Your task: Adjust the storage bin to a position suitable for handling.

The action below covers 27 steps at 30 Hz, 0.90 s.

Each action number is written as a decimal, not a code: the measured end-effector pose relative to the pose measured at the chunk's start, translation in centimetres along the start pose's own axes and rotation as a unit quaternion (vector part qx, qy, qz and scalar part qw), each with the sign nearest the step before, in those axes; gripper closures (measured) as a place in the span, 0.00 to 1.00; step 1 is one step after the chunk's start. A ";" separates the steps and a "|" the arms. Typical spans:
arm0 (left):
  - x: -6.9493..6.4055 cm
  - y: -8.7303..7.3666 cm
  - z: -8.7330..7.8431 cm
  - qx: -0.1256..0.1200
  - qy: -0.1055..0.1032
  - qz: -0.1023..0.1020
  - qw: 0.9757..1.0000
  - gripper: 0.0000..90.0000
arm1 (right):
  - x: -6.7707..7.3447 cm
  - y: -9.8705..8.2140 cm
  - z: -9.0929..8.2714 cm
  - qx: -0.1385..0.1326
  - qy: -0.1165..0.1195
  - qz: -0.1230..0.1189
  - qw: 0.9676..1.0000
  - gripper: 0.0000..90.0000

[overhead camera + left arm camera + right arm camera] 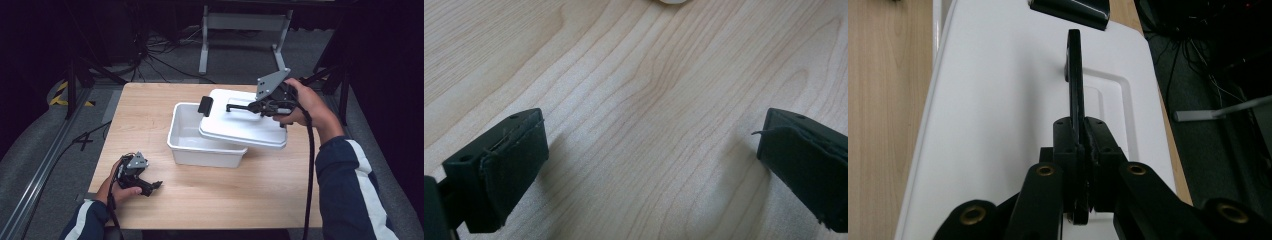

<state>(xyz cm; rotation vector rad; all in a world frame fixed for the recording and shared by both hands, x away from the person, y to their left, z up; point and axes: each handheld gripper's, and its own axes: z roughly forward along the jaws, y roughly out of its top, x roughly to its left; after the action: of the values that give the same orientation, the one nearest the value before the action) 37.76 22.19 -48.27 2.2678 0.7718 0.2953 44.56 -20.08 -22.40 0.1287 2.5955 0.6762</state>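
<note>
my left hand (pixel 121 186) rests low at the near left, its gripper (pixel 150 186) pointing right with jaws spread wide. my right hand (pixel 305 105) is raised at the far right, forearm angled in, its gripper (pixel 250 106) pointing left, jaws pinched tight together.

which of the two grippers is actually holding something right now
The right gripper: its jaws are shut on the black handle of the white lid, held tilted over the white bin. The left gripper is open over bare table.

High view overlooks table (pixel 210 200), tong cameras close, low
</note>
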 end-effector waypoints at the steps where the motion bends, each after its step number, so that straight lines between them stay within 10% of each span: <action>1: 0.0 0.0 0.0 0.000 0.000 0.000 1.000 0.00 | -0.1 -0.4 -0.3 -0.001 -0.003 0.000 1.000 0.95; 27: 0.0 0.0 0.0 0.001 0.000 0.001 1.000 0.00 | -0.7 -10.1 -4.8 -0.002 -0.035 0.071 0.997 0.95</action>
<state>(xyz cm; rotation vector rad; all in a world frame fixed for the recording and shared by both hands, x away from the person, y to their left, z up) 37.78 22.20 -48.26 2.2711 0.7701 0.2943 43.28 -31.16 -23.26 0.3320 2.5357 0.7134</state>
